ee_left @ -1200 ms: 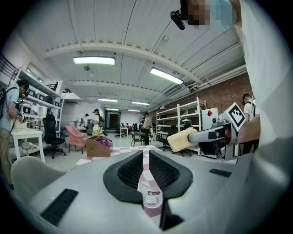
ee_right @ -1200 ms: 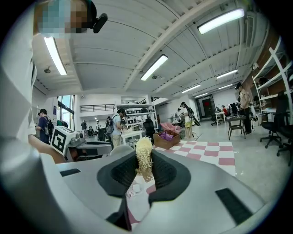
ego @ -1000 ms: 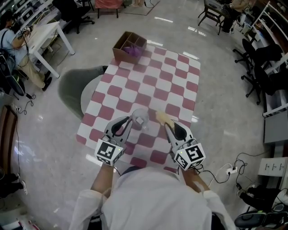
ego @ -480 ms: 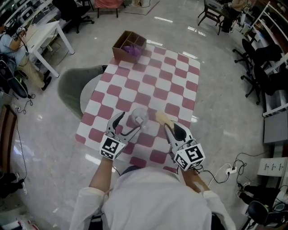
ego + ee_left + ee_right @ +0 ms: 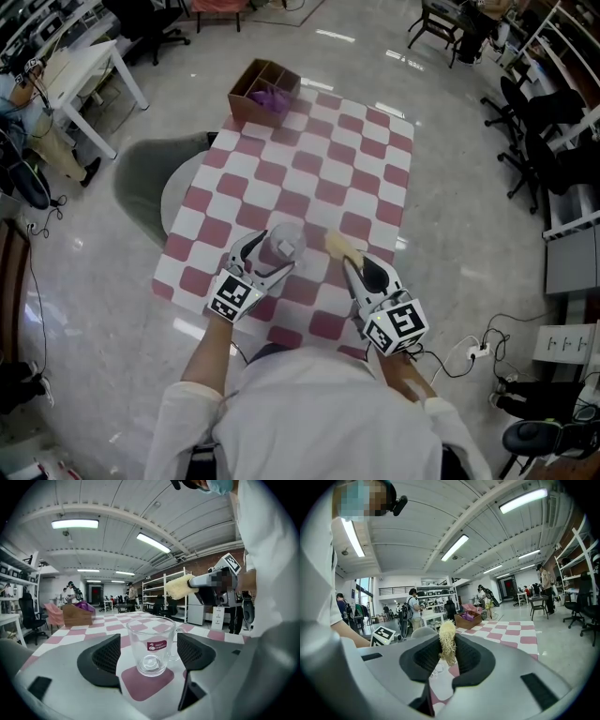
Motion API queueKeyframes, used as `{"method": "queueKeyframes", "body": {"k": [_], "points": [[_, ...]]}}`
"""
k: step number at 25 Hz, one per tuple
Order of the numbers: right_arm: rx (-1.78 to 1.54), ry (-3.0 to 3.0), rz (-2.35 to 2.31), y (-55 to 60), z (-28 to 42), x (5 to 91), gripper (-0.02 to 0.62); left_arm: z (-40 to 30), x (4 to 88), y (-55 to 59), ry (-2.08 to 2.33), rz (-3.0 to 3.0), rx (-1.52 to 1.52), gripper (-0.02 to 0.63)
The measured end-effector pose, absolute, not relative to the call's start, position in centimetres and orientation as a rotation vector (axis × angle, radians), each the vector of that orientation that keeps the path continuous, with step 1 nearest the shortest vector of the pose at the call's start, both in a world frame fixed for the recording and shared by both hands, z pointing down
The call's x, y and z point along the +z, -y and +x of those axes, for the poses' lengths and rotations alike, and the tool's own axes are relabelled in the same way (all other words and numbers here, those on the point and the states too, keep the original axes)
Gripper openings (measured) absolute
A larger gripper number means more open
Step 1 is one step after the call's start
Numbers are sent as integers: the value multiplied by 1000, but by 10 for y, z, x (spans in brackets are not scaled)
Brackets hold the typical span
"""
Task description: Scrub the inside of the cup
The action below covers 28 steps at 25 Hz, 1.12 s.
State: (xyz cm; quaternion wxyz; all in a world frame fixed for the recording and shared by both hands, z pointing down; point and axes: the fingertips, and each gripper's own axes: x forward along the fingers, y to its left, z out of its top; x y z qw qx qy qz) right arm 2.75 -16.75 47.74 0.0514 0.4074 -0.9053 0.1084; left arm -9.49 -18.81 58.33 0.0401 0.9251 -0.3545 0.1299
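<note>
A clear glass cup (image 5: 284, 246) with a handle and a small red label stands upright on the pink-and-white checked tablecloth (image 5: 319, 169). My left gripper (image 5: 270, 256) is level around it; its jaws have just been opening. In the left gripper view the cup (image 5: 151, 644) stands between the black pads (image 5: 105, 656), with a gap on each side. My right gripper (image 5: 359, 265) hovers just right of the cup, shut on a yellowish fibrous scrubber (image 5: 339, 246). In the right gripper view the scrubber (image 5: 447, 641) sticks up from between the pads.
A cardboard box (image 5: 263, 87) with purple cloth inside sits at the table's far left corner. A grey round seat (image 5: 155, 187) stands at the table's left side. A white table (image 5: 80, 66) is far left, and office chairs (image 5: 539, 131) are at the right.
The left gripper has come down and its jaws have spread apart from the cup, which now stands on the cloth. The right gripper with the scrubber has stayed put.
</note>
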Motion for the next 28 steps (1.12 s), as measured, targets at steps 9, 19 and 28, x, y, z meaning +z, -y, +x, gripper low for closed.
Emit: {"method": "queueKeyframes", "body": {"k": [9, 19, 28], "points": [[352, 2722, 1260, 168, 31, 486, 87, -76, 601, 199, 1018, 2816, 397, 360], [355, 2708, 1273, 170, 32, 488, 87, -70, 607, 203, 940, 2831, 454, 360], [351, 2692, 1268, 167, 33, 488, 87, -68, 610, 205, 856, 2782, 443, 360]]}}
